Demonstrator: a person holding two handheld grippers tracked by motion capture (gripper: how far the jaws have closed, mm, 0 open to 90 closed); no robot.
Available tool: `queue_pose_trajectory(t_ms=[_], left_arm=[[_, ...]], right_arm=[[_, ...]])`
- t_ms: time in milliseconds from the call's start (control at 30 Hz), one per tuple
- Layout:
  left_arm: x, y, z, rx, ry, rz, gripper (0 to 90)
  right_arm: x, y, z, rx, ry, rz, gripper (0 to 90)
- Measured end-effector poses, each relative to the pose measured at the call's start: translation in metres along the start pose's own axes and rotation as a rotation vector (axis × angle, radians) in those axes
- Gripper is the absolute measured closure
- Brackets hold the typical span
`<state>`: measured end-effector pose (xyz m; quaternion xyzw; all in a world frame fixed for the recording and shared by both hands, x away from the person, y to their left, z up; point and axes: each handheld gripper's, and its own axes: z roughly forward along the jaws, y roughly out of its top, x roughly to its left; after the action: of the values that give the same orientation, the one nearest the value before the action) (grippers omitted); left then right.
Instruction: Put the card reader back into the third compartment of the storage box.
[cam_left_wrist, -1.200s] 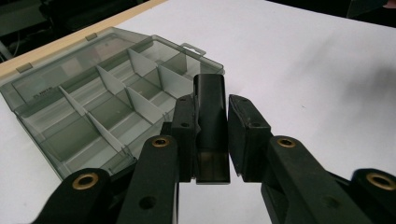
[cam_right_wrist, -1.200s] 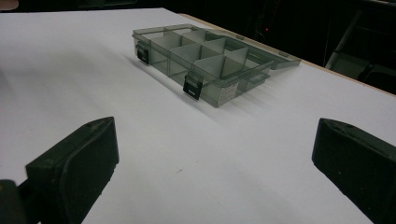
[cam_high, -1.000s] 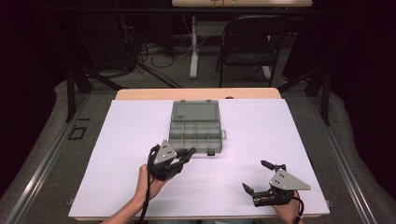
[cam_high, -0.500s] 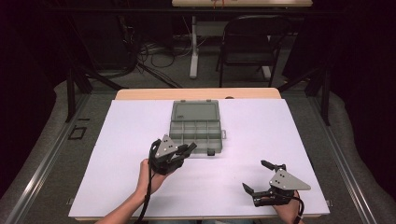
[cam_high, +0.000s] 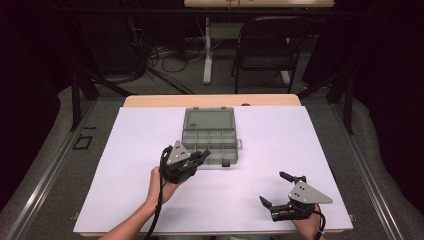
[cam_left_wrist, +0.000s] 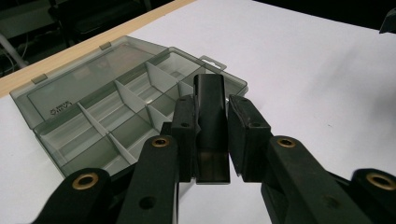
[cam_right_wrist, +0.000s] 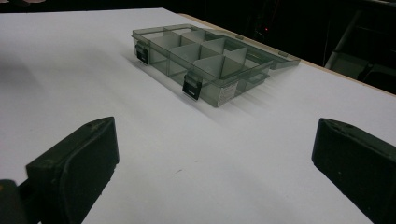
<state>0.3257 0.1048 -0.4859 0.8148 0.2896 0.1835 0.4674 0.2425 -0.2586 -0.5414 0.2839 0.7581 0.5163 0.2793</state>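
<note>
Organizer box (cam_high: 210, 136), smoke-grey clear plastic with its lid laid flat open behind it, sits near the middle of the white-covered counter (cam_high: 125, 190), toward the far edge. Its compartments, divided by pale partitions (cam_left_wrist: 116, 116), appear empty, though the tinted walls make this hard to confirm. Two dark latches (cam_right_wrist: 191, 86) hang on the near front wall.

Left hand-held gripper (cam_high: 197, 159) hovers just beside the box's front left corner, clenched on a small dark rectangular block (cam_left_wrist: 212, 126) standing upright between the pads. Right hand-held gripper (cam_high: 274, 191) lies near the counter's front right, well apart from the box, jaws spread wide with nothing between them.

Risks noted: the block is pinched only along its lower half; a tilt on approach could let it pivot or slip out before it is over a compartment. It looks tall against the shallow cells, so it may catch a partition or land straddling two cells. Nothing steadies the light box, so a nudge from the jaws could slide it.

Obscured: the block's material and far face; the lid's embossed label (cam_left_wrist: 60, 110), too small to read; the box floor beneath the block.
</note>
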Motion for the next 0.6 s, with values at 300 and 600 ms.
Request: queue_pose_trajectory(t_ms=[300,600], left_arm=[[0.005,0.005,0.003,-0.005,0.005,-0.003,73.3],[0.010,0.011,0.005,-0.012,0.002,-0.010,73.3]], right_arm=[[0.000,0.000,0.000,-0.003,0.000,0.003,0.0],[-0.001,0.000,-0.001,-0.003,-0.004,0.006,0.0]])
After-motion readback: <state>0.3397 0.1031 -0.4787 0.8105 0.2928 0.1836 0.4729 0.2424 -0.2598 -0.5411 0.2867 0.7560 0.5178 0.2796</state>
